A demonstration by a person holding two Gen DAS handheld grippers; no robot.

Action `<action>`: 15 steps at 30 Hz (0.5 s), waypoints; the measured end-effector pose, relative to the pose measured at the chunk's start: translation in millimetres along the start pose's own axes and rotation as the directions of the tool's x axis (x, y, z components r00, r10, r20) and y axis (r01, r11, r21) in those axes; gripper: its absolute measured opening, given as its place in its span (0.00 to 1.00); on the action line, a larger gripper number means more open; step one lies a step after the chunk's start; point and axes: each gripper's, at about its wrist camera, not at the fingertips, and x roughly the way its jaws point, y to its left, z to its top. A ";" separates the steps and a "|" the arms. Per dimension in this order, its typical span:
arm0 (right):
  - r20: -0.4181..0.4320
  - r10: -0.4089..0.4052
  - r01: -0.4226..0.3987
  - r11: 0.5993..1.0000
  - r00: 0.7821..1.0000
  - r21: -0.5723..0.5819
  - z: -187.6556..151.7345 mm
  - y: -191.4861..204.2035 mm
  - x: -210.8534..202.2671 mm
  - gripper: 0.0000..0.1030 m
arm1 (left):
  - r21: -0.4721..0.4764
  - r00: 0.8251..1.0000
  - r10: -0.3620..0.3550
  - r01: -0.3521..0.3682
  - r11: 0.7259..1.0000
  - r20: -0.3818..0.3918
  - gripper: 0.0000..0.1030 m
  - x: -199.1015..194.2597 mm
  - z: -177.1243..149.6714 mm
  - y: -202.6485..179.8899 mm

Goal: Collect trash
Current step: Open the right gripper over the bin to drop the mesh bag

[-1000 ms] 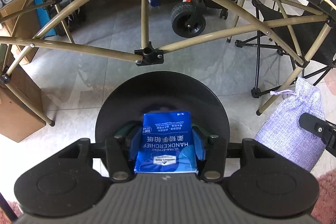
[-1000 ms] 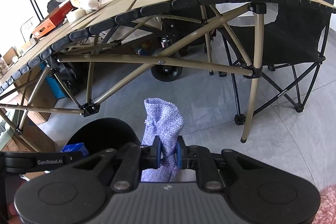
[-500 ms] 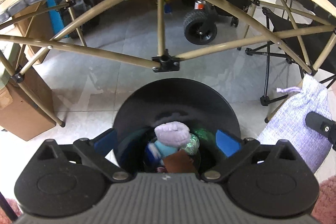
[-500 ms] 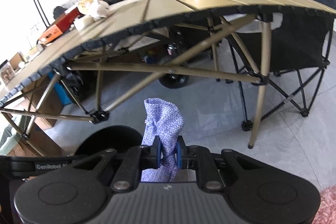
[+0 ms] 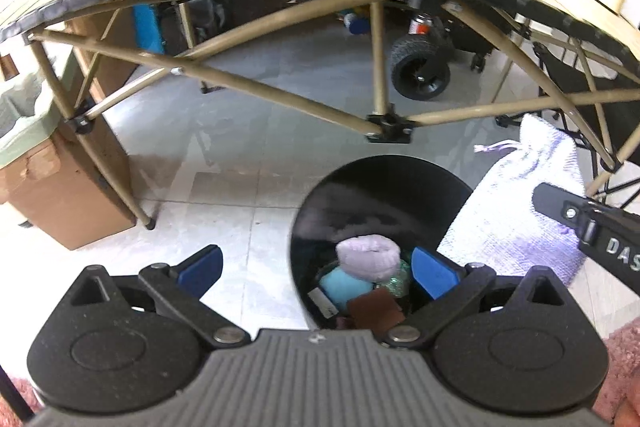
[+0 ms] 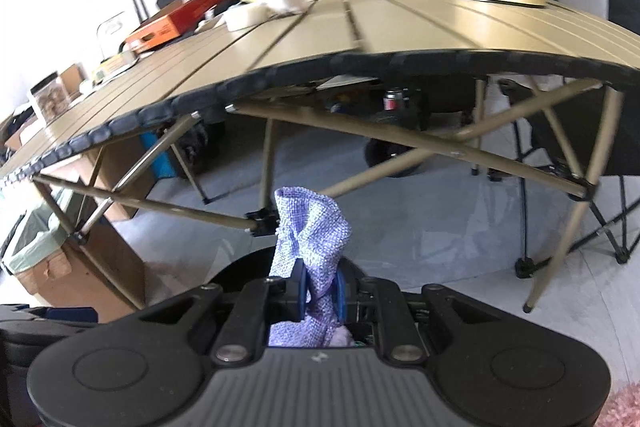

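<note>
Left gripper jaws spread, empty; right gripper clamped on purple pouch above black bin: risk of fabric snagging on pads at release, missing bin.

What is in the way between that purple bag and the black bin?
Nothing visible. The right gripper pinches the purple bag right beside the black bin, whose open top is uncovered, with only earlier trash lying inside.
</note>
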 end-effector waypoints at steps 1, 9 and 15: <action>-0.004 0.001 -0.001 1.000 1.000 -0.009 0.0 4.8 2.3 0.13 | -0.009 1.000 0.001 -0.001 1.000 0.000 1.00 -0.6 0.2 4.8; -0.041 -0.005 0.002 0.998 0.999 -0.063 -0.4 35.4 20.8 0.13 | -0.061 1.000 0.020 -0.020 0.998 0.001 1.00 -4.3 -3.0 37.1; -0.069 -0.018 0.014 0.998 0.997 -0.069 -1.9 44.0 31.4 0.13 | -0.089 0.999 0.033 -0.033 0.995 -0.002 1.00 -5.6 -7.0 55.3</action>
